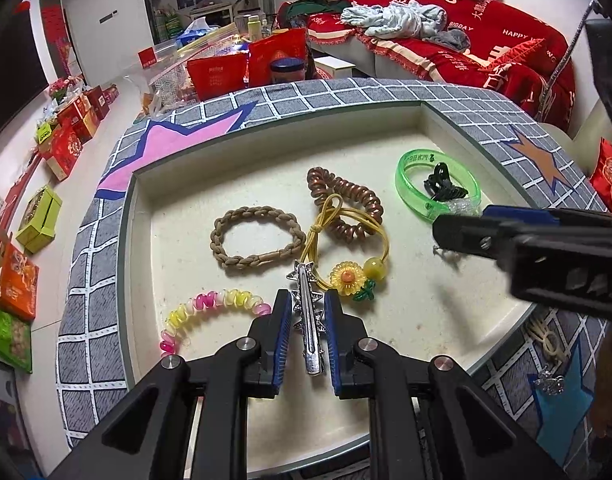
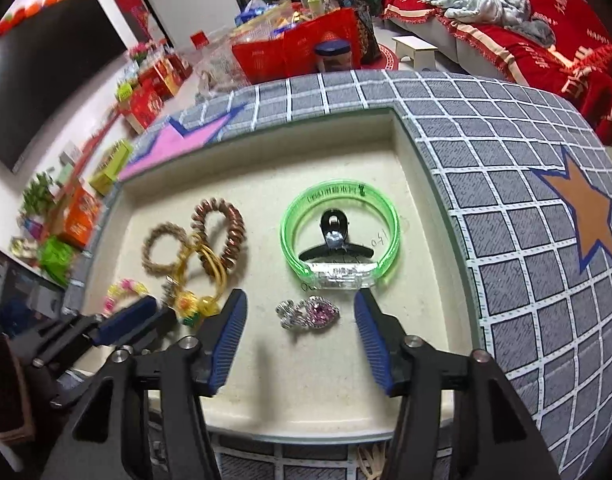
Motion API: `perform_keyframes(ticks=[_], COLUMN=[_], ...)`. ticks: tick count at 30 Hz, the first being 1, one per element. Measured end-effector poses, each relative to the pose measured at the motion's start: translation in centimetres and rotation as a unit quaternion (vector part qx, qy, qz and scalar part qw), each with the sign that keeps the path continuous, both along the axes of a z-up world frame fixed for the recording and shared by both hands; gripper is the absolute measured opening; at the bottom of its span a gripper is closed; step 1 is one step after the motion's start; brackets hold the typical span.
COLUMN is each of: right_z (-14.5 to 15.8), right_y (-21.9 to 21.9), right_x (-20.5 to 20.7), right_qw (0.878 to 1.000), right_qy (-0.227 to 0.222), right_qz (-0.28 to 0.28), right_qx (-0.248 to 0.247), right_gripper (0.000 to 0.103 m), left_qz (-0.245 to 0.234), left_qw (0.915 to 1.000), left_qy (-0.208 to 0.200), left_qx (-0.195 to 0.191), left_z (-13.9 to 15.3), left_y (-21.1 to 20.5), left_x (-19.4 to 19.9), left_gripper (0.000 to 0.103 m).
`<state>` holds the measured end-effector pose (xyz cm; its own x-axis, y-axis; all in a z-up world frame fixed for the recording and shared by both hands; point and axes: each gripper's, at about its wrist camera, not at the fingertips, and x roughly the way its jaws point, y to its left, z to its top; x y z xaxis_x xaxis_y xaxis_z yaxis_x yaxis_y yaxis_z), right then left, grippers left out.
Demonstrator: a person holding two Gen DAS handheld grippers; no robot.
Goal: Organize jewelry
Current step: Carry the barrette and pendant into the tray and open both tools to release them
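A cream tray point(image 1: 266, 152) holds the jewelry. My left gripper point(image 1: 306, 296) is shut on a silver star-studded hair clip point(image 1: 309, 332), held lengthwise just above the tray's near side. In front of it lie a braided tan hair tie point(image 1: 254, 240), a copper coil tie point(image 1: 346, 204), a yellow sunflower elastic point(image 1: 348, 278) and a pink-yellow coil tie point(image 1: 214, 308). My right gripper point(image 2: 299, 296) stands open over a silver brooch with a pink stone point(image 2: 310, 314), which lies on the tray untouched. Beyond it, a green bangle point(image 2: 294, 216) rings a black claw clip point(image 2: 334, 236).
The tray sits on a grey checked cloth with coloured stars point(image 2: 506, 160). A small silver piece point(image 1: 550, 384) lies on the cloth at the near right. Gift boxes point(image 1: 42, 216) line the floor at left, and a red-covered sofa point(image 1: 446, 48) stands behind.
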<state>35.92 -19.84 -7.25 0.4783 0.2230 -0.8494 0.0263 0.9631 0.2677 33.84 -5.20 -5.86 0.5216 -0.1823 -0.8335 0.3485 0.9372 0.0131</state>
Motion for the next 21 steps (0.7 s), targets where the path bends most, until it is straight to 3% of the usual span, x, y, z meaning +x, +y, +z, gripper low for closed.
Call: perform_keyframes(ticks=[14,15,16,17,19,21], right_z=[4.1,4.4,4.6,4.8,5.1,5.2], right_y=[-2.0,-2.3,-2.5,-2.7,-3.1,-3.2], right_x=[-4.0,-4.4,-4.7,-5.0,-5.6,-6.0], right_qw=[0.998,0.997,0.997,0.997,0.997,0.996], right_qy=[-0.053,-0.057,-0.059,-0.060,-0.065,-0.067], right_qz=[-0.035,-0.038,-0.040,-0.041,-0.044,-0.046], right_qx=[0.018,0.020,0.021,0.022,0.023,0.019], right_gripper=[0.069,0.069,0.069,0.069,0.069,0.069], left_qz=[0.001,0.003,0.007,0.016,0.023,0.018], left_qw=[1.0000,1.0000,1.0000,0.9997,0.9985,0.9986], left_qy=[0.002,0.000,-0.003,-0.014,-0.045,-0.046], left_qx=[0.004,0.000,-0.004,-0.010,-0.020,-0.019], left_z=[0.1,0.2,0.4,0.8,1.8,2.3], left_y=[-0.3,-0.2,-0.1,0.2,0.6,0.5], left_x=[-0.3,-0.3,-0.3,-0.4,-0.9,-0.9], left_gripper=[0.034,0.045,0.086,0.103,0.103,0.103])
